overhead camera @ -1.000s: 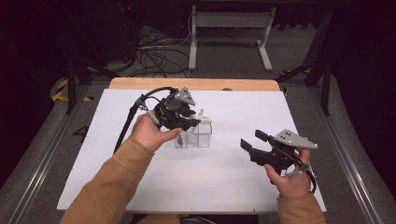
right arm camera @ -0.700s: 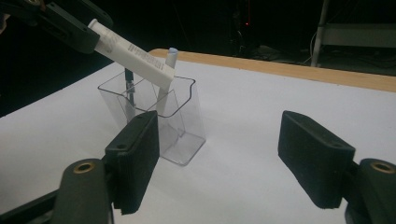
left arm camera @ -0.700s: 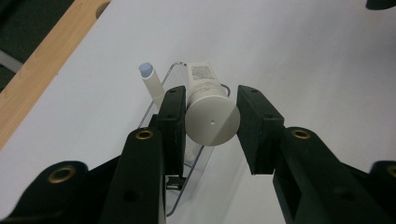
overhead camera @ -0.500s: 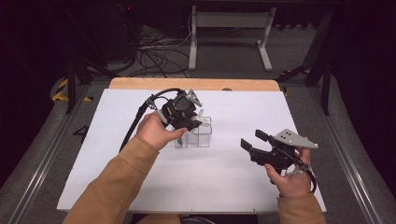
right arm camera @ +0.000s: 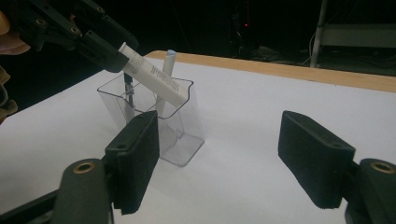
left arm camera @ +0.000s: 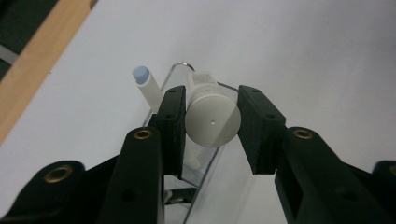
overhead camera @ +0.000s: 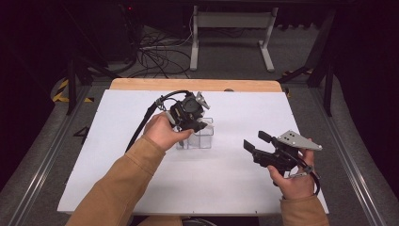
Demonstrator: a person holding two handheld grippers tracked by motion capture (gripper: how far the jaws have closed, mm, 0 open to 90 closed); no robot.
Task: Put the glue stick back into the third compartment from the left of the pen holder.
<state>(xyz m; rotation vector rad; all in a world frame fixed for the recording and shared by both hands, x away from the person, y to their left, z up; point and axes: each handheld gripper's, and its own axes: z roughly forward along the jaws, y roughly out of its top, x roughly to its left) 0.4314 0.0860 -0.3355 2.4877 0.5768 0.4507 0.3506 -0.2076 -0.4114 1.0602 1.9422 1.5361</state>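
My left gripper is shut on a white capped tube, its pads pressing both sides of the round cap. The tube slants down with its lower end inside a clear plastic container at the middle of the table. A white stick with a pale blue tip stands in the same container, beside a thin dark item. My right gripper rests low at the right of the table, open, with nothing between its jaws.
A white board covers the table, with a wooden strip along its far edge. Behind the table are a dark floor, cables and a metal stand. Grey rails run along both sides.
My left gripper has shifted a little to the right and down with the tube, bringing it over and into the clear container. The right gripper has stayed put.
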